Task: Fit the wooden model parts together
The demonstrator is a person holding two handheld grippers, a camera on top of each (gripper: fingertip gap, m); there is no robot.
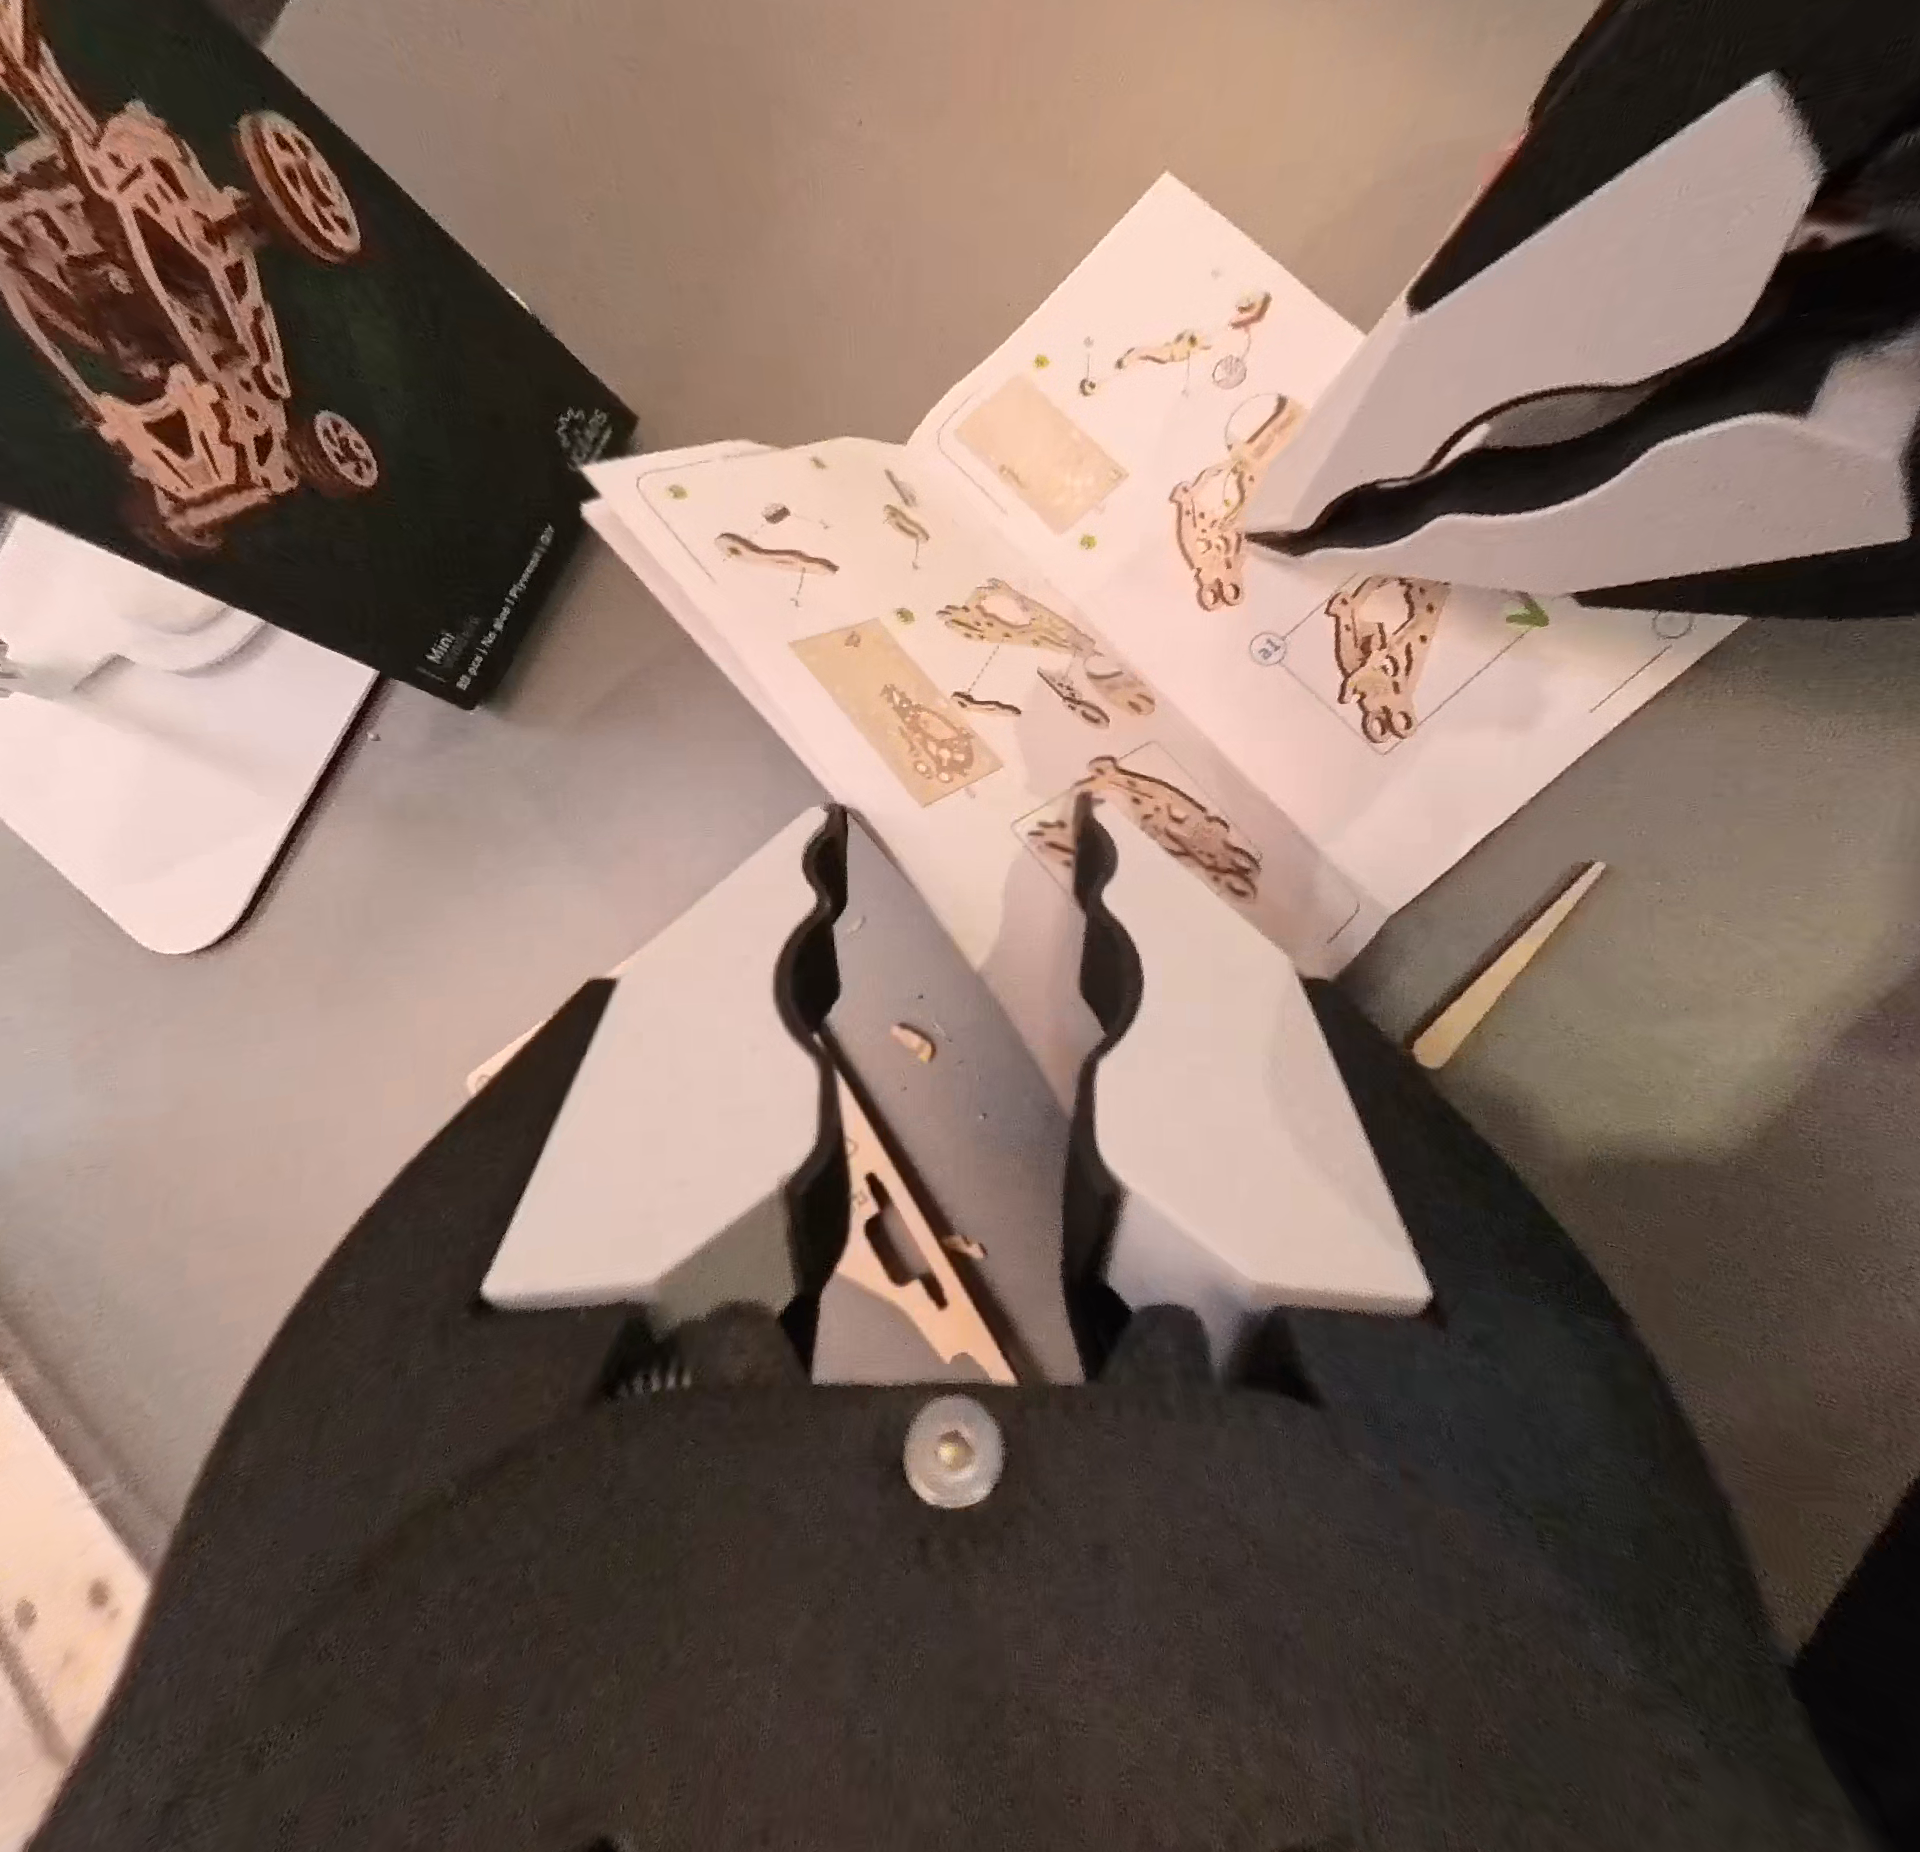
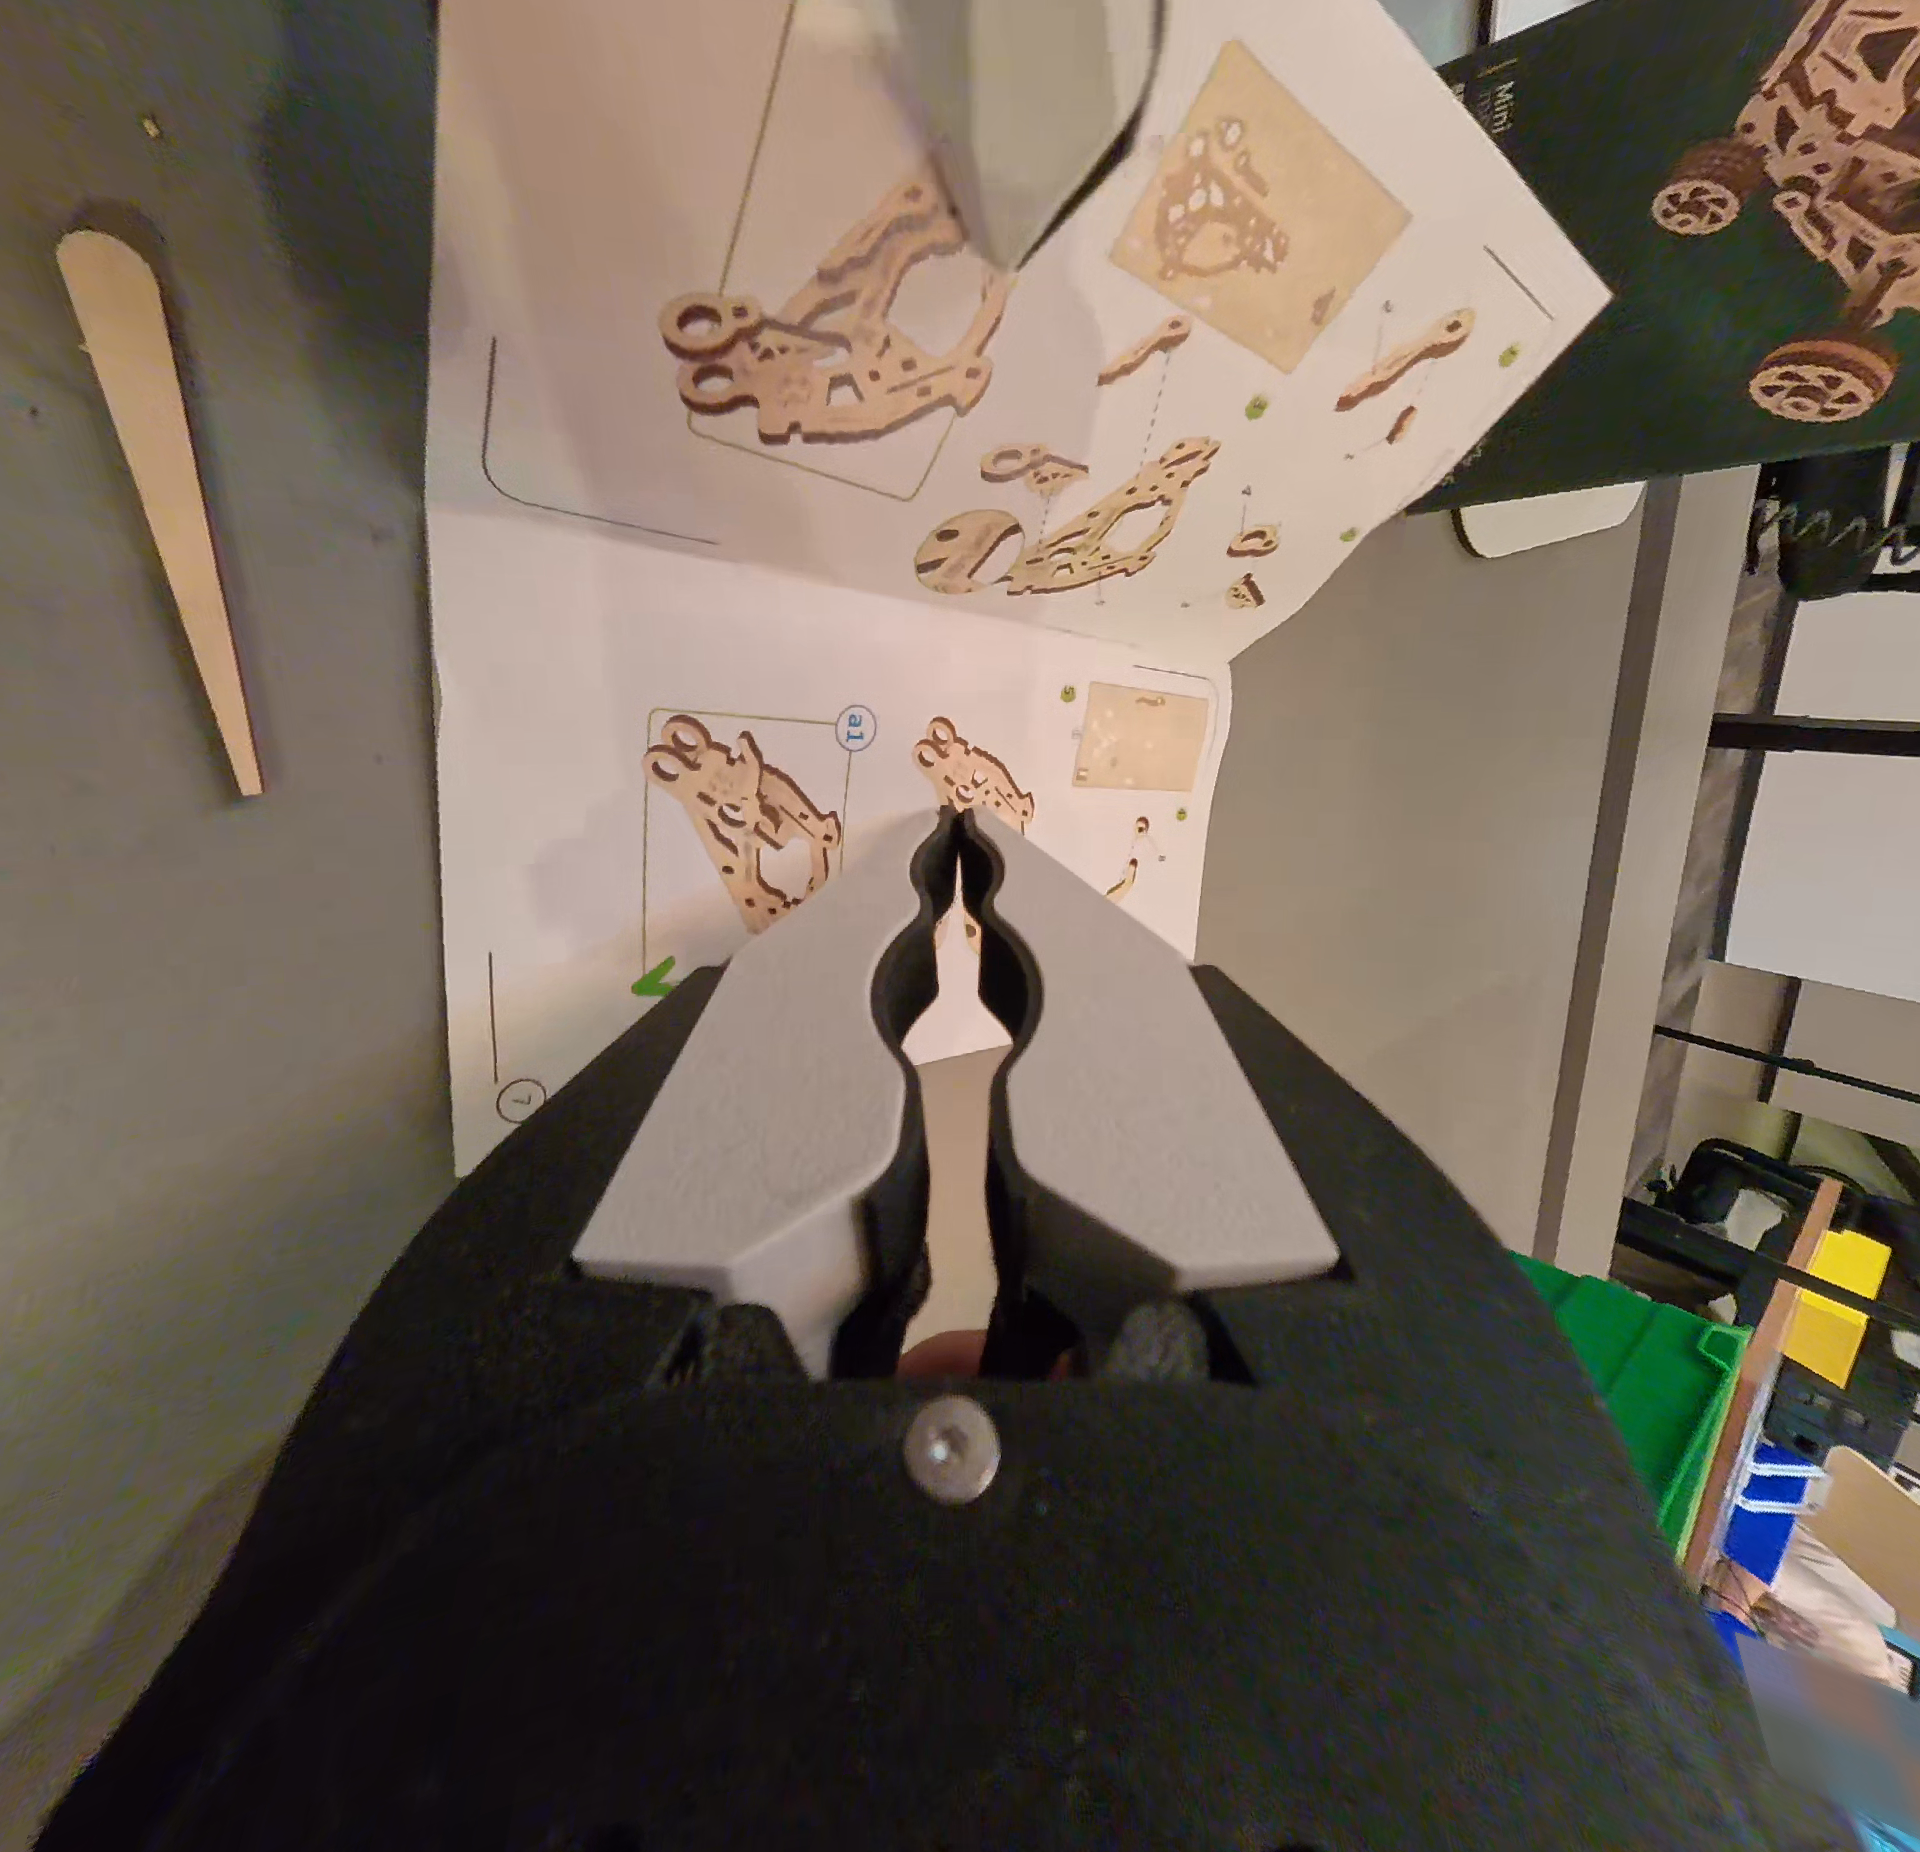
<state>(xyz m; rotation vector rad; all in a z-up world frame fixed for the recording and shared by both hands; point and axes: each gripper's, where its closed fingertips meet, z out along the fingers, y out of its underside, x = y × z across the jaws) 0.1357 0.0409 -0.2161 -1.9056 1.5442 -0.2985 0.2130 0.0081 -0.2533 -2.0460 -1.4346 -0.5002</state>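
on the grey worktop (image 1: 644, 244) an open instruction booklet (image 1: 935, 597) lies at centre. left gripper (image 1: 961, 815): jaws wide apart, nothing between them, tips over the booklet's near edge. right gripper (image 2: 958, 815): jaws closed tip to tip, resting on the printed page at 2 o'clock in the left wrist view; whether they pinch anything cannot be told. a tapered wooden piece (image 2: 156, 493) lies on the worktop at 9 o'clock in the right wrist view, apart from both grippers. a dark kit box (image 1: 239, 348) stands at 10 o'clock.
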